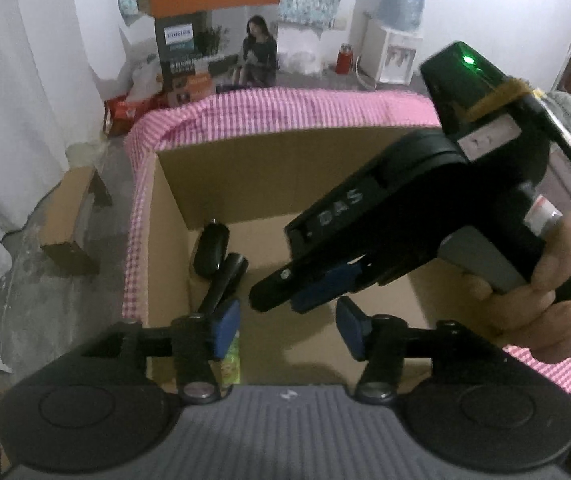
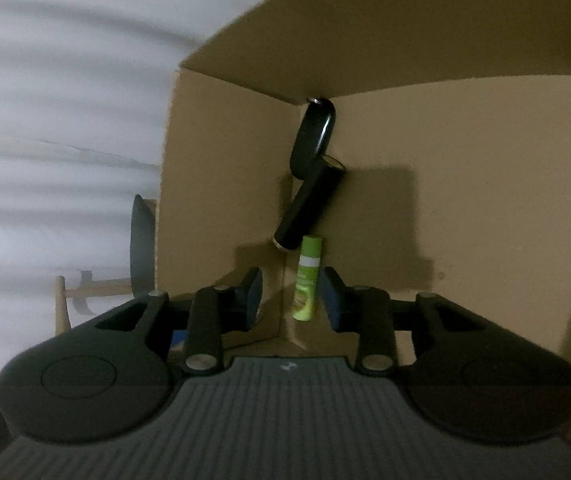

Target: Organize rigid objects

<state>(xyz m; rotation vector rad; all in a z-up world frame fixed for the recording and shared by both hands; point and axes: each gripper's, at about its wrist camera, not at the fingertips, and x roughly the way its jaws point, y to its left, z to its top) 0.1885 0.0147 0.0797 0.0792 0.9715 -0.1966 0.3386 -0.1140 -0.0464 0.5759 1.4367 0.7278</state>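
An open cardboard box [image 1: 269, 176] holds three things along its left wall: a black oval key fob [image 2: 312, 138], a black cylinder [image 2: 310, 208] and a green tube [image 2: 306, 280]. The fob [image 1: 211, 250] and cylinder [image 1: 225, 280] also show in the left wrist view, with the green tube [image 1: 231, 364] partly hidden behind my left finger. My left gripper [image 1: 287, 330] is open and empty above the box's near edge. My right gripper [image 2: 291, 300] is open and empty inside the box, just above the green tube; from the left wrist view it [image 1: 305, 292] reaches in from the right.
Pink checked cloth [image 1: 285, 110] drapes the box rim. Beyond stand printed cartons [image 1: 217, 56], a water dispenser [image 1: 393, 40] and a red flask [image 1: 343, 58]. A small brown box [image 1: 73, 220] lies on the grey floor to the left, by white curtains.
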